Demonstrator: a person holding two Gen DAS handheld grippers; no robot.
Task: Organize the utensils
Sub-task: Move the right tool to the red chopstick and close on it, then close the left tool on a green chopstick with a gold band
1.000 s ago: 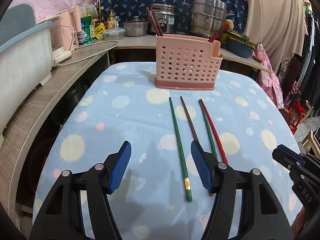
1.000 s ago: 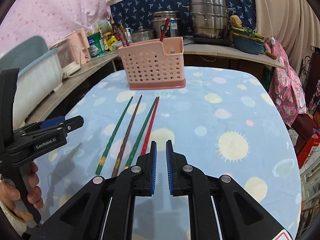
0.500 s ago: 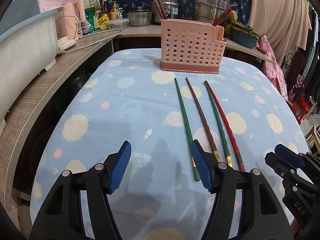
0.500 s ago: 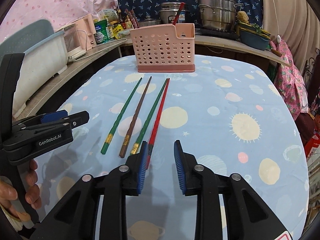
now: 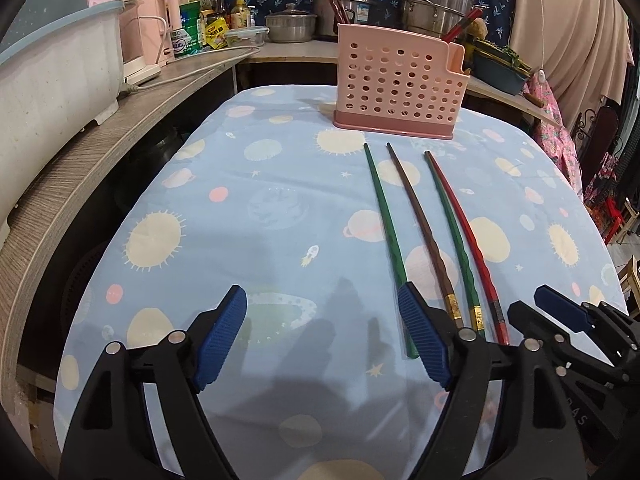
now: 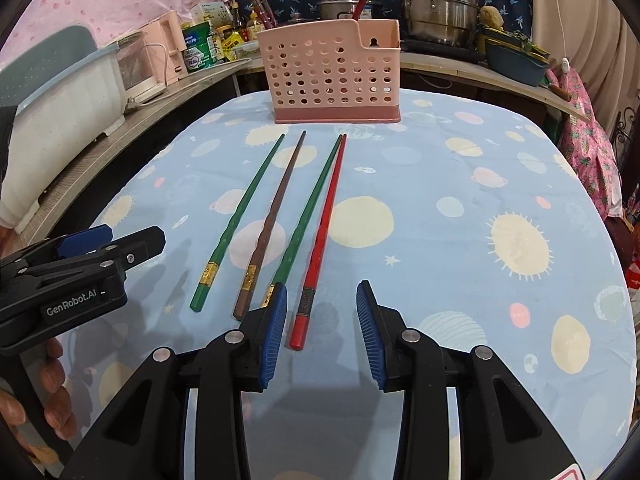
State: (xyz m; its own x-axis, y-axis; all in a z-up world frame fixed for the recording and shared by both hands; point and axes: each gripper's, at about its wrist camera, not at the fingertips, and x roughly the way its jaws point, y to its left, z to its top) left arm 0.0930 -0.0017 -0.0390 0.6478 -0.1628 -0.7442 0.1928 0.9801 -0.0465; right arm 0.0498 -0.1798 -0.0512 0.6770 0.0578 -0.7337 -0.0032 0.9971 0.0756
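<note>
Several chopsticks lie side by side on the blue tablecloth: a green one [image 6: 236,222], a brown one [image 6: 270,226], a second green one [image 6: 306,218] and a red one [image 6: 322,236]. They point at a pink perforated utensil basket [image 6: 334,76] at the far side, which also shows in the left wrist view [image 5: 396,88]. My right gripper [image 6: 322,332] is open, with the red chopstick's near end between its fingers. My left gripper [image 5: 322,334] is open and empty, left of the chopsticks [image 5: 432,236]; its right finger covers the green one's near end.
A wooden counter [image 5: 80,176] runs along the left with a white tub [image 5: 48,76] and a pink appliance [image 5: 150,40]. Steel pots [image 6: 438,4], bottles and a blue basin [image 6: 516,64] stand behind the basket. The table edge drops off on the right, beside pink cloth [image 6: 588,136].
My right gripper has opened from nearly shut and now straddles the red chopstick's near end. Both grippers have pulled back toward the near edge of the table.
</note>
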